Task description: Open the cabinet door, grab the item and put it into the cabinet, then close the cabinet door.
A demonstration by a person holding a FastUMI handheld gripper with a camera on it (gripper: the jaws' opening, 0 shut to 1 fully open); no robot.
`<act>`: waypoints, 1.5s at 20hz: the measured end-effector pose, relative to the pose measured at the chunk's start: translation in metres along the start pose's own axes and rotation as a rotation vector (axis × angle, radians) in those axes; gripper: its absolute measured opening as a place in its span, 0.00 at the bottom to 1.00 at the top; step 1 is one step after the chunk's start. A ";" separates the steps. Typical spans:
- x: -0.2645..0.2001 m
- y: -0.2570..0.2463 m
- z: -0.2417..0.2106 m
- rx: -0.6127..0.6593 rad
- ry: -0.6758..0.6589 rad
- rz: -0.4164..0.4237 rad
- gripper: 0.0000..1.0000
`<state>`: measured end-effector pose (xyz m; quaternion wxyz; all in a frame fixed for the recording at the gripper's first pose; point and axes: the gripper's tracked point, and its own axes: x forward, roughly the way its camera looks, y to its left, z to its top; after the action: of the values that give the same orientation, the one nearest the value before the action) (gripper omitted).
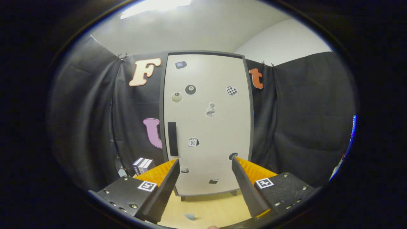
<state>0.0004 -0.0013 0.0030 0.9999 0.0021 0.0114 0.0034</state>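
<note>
Left: small boxes (143, 165) standing beside cabinet (206, 124), door shut, dark handle (172, 139) near left edge, stickers across front. Gripper (205, 168) fingers spread wide, holding nothing. Small pale blue item (190, 216) lying between them on wooden table (219, 206).

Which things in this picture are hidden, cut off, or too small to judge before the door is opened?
- Cabinet interior: hidden by its shut door, gripper view.
- Small boxes beside the cabinet: lower parts covered by one finger; kind unclear.
- Small pale blue item on the wooden table between the fingers: too small to identify.
- Sticker low on the door: partly covered by a fingertip.
- Gripper: open, empty, short of the black handle.
</note>
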 end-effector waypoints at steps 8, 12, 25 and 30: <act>0.030 0.019 0.007 0.028 -0.006 0.047 0.97; 0.071 0.045 -0.001 0.017 0.009 0.090 0.97; 0.194 0.119 -0.012 0.024 0.045 0.147 0.97; 0.215 0.122 -0.022 -0.006 0.056 0.118 0.77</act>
<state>0.2139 0.1225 -0.0237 0.9973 -0.0001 0.0393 0.0627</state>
